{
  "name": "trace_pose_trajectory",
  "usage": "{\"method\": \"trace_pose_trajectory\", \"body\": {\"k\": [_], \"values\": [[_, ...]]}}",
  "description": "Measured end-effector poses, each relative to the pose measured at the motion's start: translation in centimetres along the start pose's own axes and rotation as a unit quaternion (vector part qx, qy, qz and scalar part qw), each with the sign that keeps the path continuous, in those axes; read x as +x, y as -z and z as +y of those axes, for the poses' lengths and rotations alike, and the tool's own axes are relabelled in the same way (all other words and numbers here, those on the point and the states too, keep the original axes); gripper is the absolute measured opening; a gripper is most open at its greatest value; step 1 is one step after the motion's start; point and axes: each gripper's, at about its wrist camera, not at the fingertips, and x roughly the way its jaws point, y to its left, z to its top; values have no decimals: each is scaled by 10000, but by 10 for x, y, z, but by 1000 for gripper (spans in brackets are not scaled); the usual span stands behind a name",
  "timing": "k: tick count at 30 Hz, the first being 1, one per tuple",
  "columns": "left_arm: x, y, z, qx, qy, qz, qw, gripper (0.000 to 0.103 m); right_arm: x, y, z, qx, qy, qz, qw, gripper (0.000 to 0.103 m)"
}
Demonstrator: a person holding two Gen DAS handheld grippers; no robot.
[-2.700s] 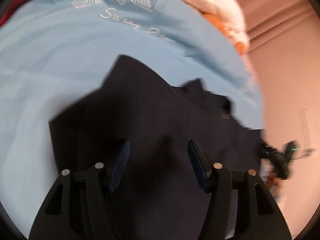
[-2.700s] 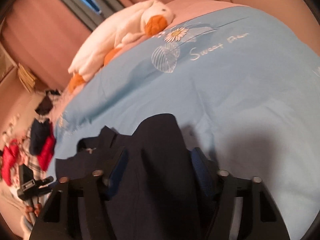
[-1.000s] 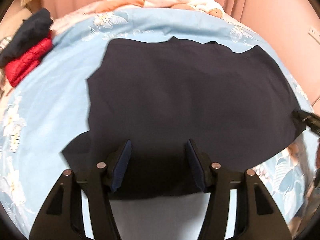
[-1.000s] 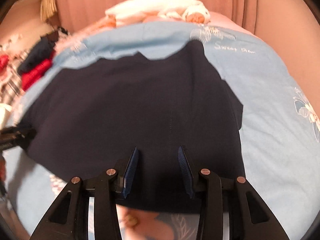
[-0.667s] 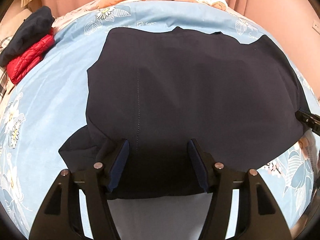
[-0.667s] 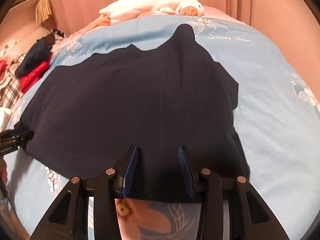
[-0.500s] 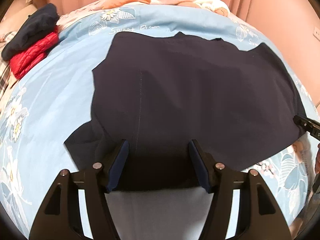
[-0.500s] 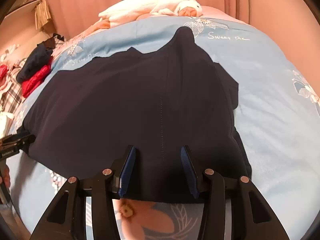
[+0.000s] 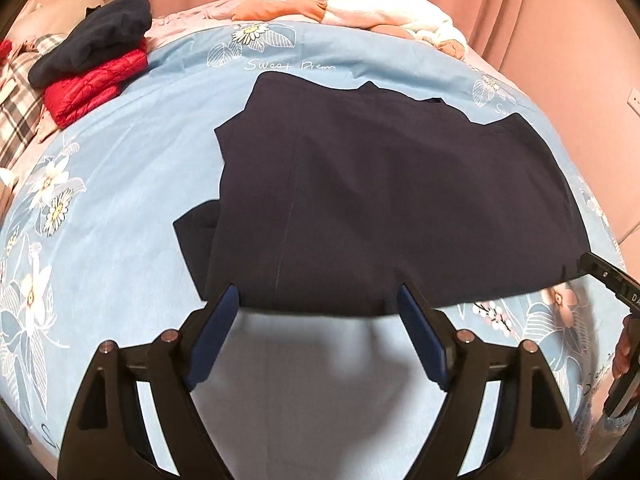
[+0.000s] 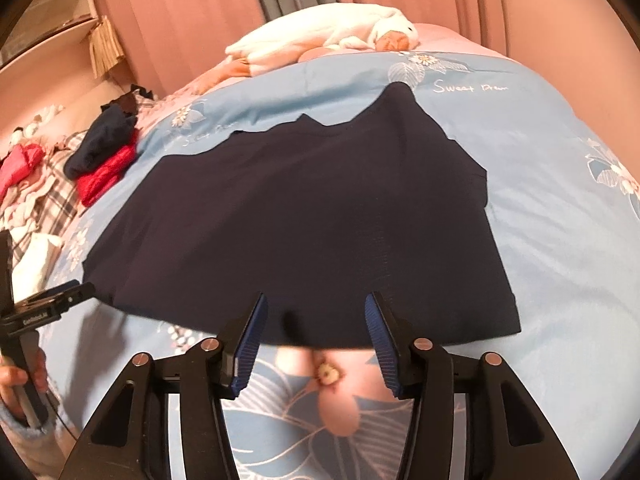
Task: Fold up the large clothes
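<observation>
A dark navy garment [image 9: 400, 200] [image 10: 304, 216] lies spread flat on the light blue flowered bed cover [image 9: 120, 200] [image 10: 560, 240], with one sleeve folded out at its left side in the left wrist view. My left gripper [image 9: 317, 296] hovers at the near hem. Its jaws are opening wide and only the hem's edge lies between the tips, unpressed. My right gripper [image 10: 315, 300] stands over the hem near the other corner. Its jaws are also opening, and the pads are clear of the cloth.
Folded red and navy clothes [image 9: 92, 64] [image 10: 104, 152] are stacked at the bed's far left, beside plaid fabric [image 9: 16, 108]. A white plush toy [image 10: 328, 40] lies at the head of the bed. Pink curtains hang behind. A hand [image 10: 20, 376] shows at the left edge.
The garment went from bunched in both grippers to spread flat on the bed. Both grippers let go of the hem, widened and drew back toward the near edge.
</observation>
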Motion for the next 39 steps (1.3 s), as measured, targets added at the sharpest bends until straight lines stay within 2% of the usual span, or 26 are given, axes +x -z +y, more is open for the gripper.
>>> {"method": "trace_pose_trajectory", "body": {"k": [6, 7, 10, 16, 24, 28, 39], "values": [[-4, 7, 3, -70, 0, 80, 9999, 83, -1, 2, 8, -37, -66, 43, 10000, 52], [-4, 8, 4, -108, 35, 110, 9999, 86, -1, 3, 11, -32, -60, 51, 10000, 56], [-3, 10, 11, -396, 289, 236, 9985, 94, -2, 7, 16, -8, -57, 61, 10000, 66], [0, 15, 20, -839, 389, 326, 9952, 96, -1, 13, 23, 61, -191, 107, 9997, 66], [10, 18, 34, -1683, 970, 496, 9797, 99, 5, 13, 34, 15, -322, 153, 9994, 67], [13, 17, 40, -1985, 1130, 474, 9724, 100, 7, 13, 36, 24, -387, 171, 9991, 67], [25, 12, 49, -2176, 1023, 461, 9696, 101, 13, 13, 38, 22, -429, 250, 9988, 67]]}}
